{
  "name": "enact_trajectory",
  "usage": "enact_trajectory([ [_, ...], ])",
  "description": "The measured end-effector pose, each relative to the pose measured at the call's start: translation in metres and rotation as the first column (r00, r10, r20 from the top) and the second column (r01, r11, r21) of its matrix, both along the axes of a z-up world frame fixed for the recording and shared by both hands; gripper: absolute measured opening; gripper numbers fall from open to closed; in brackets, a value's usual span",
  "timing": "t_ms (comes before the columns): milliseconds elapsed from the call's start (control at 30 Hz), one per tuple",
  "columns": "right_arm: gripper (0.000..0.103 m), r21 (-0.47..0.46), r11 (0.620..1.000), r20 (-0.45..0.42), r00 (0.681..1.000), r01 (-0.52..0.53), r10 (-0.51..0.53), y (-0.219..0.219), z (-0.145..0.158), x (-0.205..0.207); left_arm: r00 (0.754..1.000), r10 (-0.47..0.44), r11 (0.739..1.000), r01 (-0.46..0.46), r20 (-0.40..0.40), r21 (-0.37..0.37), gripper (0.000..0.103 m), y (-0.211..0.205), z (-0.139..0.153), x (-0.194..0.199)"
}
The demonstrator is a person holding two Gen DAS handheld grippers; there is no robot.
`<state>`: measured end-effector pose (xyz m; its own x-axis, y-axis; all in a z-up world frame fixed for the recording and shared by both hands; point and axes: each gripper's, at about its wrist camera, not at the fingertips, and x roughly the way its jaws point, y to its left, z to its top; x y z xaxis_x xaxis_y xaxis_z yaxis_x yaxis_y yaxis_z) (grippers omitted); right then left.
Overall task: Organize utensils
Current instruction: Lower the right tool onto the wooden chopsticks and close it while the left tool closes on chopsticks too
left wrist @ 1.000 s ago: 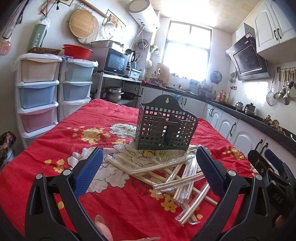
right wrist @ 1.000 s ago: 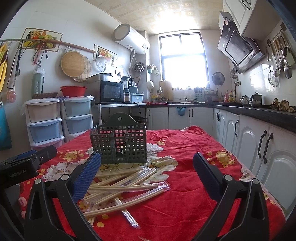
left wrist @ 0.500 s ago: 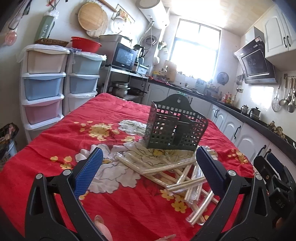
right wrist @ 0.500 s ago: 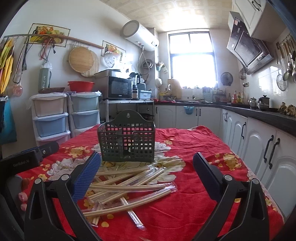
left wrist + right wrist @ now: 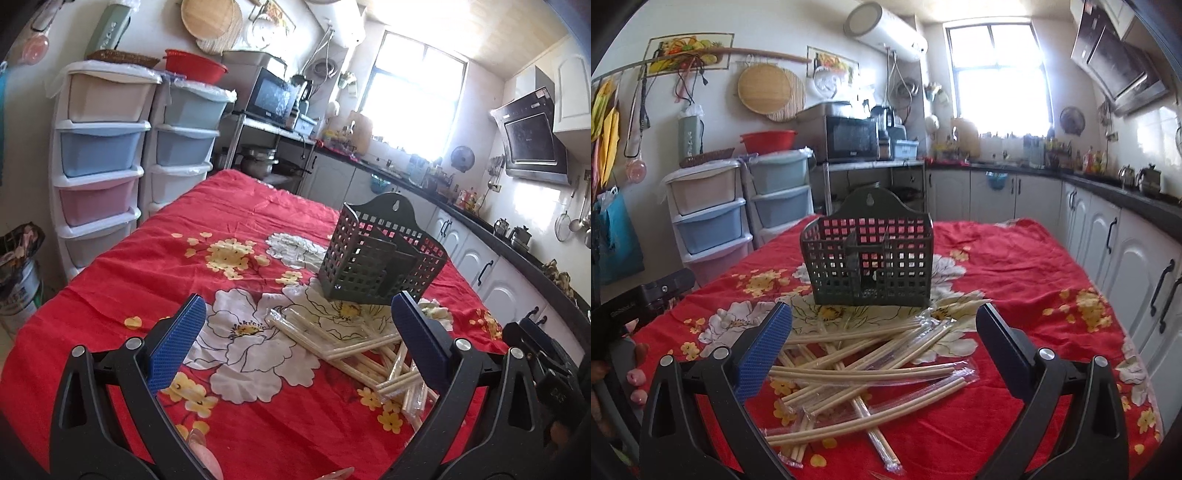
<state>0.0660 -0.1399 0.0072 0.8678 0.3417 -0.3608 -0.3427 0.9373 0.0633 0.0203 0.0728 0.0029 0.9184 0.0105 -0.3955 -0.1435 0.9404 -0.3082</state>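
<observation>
Picking should start at one top wrapped chopstick pair [image 5: 866, 371] near the green holder [image 5: 870, 258]; left gripper [image 5: 295, 343] and right gripper [image 5: 882, 345] gape wide, empty.

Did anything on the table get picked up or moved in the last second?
No. Only the views shifted: the left gripper swung left and the right gripper eased closer to the wrapped chopsticks. Both stayed open and empty. The chopstick pile and the green holder lie as before on the red cloth.

Wrapped chopsticks [image 5: 864, 365] before dark basket [image 5: 870, 254]
</observation>
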Motion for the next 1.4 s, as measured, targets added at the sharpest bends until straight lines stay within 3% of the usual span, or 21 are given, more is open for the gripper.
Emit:
enact_trajectory([
  [233, 0.097, -0.031, 0.999, -0.097, 0.995, -0.015, 0.012, 0.006, -0.002, 0.034, 0.992, -0.03, 0.999, 0.032, -0.122, 0.019, 0.093, 0.003, -0.008, 0.026],
  [467, 0.097, -0.065, 0.998, -0.195, 0.981, -0.022, 0.009, 0.007, -0.009, 0.068, 0.956, -0.094, 0.995, 0.085, -0.277, -0.044, 0.092, 0.006, -0.034, 0.06],
  [567, 0.097, -0.079, 0.997, -0.222, 0.975, -0.022, 0.004, 0.006, -0.014, 0.079, 0.941, -0.12, 0.991, 0.097, -0.316, -0.087, 0.079, 0.01, -0.042, 0.07],
  [633, 0.097, -0.087, 0.996, -0.236, 0.972, -0.021, 0.0, 0.006, -0.017, 0.085, 0.929, -0.141, 0.986, 0.102, -0.343, -0.129, 0.064, 0.014, -0.047, 0.078],
  [733, 0.097, -0.101, 0.995, -0.275, 0.961, -0.016, -0.013, 0.004, -0.024, 0.097, 0.908, -0.173, 0.973, 0.098, -0.382, -0.208, 0.057, 0.02, -0.059, 0.088],
  [833, 0.093, -0.101, 0.995, -0.307, 0.952, -0.013, -0.018, 0.004, -0.03, 0.107, 0.897, -0.198, 0.957, 0.089, -0.396, -0.276, 0.056, 0.025, -0.067, 0.095],
  [1033, 0.079, -0.067, 0.998, -0.39, 0.921, -0.018, -0.009, 0.002, -0.044, 0.128, 0.899, -0.209, 0.939, 0.075, -0.384, -0.335, 0.052, 0.036, -0.074, 0.104],
  [1200, 0.07, 0.0, 1.0, -0.471, 0.882, -0.017, 0.015, -0.003, -0.058, 0.144, 0.903, -0.206, 0.93, 0.06, -0.377, -0.363, 0.039, 0.044, -0.077, 0.109],
  [1400, 0.06, 0.04, 0.999, -0.512, 0.858, -0.015, 0.034, -0.005, -0.065, 0.156, 0.908, -0.208, 0.924, 0.06, -0.365, -0.377, 0.031, 0.05, -0.079, 0.113],
])
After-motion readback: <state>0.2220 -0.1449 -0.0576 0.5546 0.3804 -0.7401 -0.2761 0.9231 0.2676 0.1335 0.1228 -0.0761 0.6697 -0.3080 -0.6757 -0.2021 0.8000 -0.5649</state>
